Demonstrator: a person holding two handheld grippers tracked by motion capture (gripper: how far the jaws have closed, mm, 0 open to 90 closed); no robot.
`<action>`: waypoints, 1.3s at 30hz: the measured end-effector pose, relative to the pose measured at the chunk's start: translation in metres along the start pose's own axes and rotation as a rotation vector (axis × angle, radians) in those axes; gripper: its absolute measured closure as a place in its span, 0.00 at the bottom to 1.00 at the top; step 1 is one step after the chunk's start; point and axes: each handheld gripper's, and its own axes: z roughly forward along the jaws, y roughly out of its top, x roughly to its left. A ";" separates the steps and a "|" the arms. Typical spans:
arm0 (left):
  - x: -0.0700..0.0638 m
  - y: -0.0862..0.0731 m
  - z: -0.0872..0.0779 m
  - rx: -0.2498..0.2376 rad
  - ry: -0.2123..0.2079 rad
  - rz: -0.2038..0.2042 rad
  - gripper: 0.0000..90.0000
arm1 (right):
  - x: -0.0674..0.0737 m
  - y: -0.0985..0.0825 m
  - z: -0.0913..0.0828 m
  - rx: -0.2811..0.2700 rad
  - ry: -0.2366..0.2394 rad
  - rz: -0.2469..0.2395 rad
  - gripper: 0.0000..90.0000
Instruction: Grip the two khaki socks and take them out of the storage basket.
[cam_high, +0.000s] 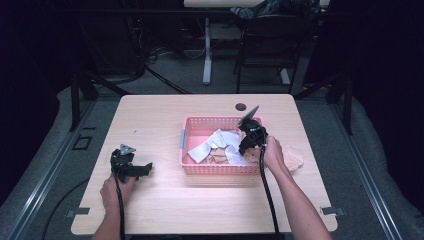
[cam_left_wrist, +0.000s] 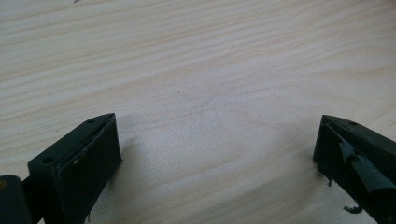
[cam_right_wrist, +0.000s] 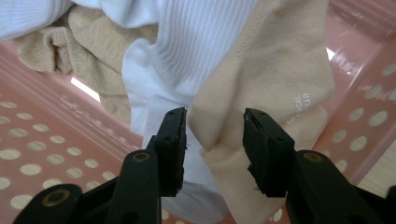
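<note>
A pink perforated basket (cam_high: 215, 169) stands on the wooden table (cam_high: 160, 120) and holds several white socks (cam_high: 217, 142) and beige socks. My right gripper (cam_high: 246, 147) reaches down into the basket's right end. In the right gripper view its jaws (cam_right_wrist: 215, 126) stand a little apart, astride a fold of a beige sock (cam_right_wrist: 275, 70), with a white ribbed sock (cam_right_wrist: 187, 46) just beside it. My left gripper (cam_high: 142, 169) rests on the table left of the basket, open, with bare wood between its jaws (cam_left_wrist: 217, 140).
A beige cloth (cam_high: 294, 157) lies on the table right of the basket, by the right hand. A round cable hole (cam_high: 241, 106) sits near the table's far edge. The basket wall (cam_right_wrist: 46, 154) stands close to the right jaws on both sides.
</note>
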 end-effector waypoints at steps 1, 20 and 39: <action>0.000 0.000 0.000 -0.002 0.001 0.000 0.00 | -0.001 0.001 -0.001 0.020 -0.007 -0.015 0.70; 0.000 0.000 0.000 0.000 0.000 0.000 0.00 | 0.004 -0.004 -0.025 -0.062 -0.052 -0.060 0.97; 0.000 0.000 0.000 0.001 0.000 0.000 0.00 | 0.014 -0.001 -0.085 -0.196 0.007 -0.104 0.97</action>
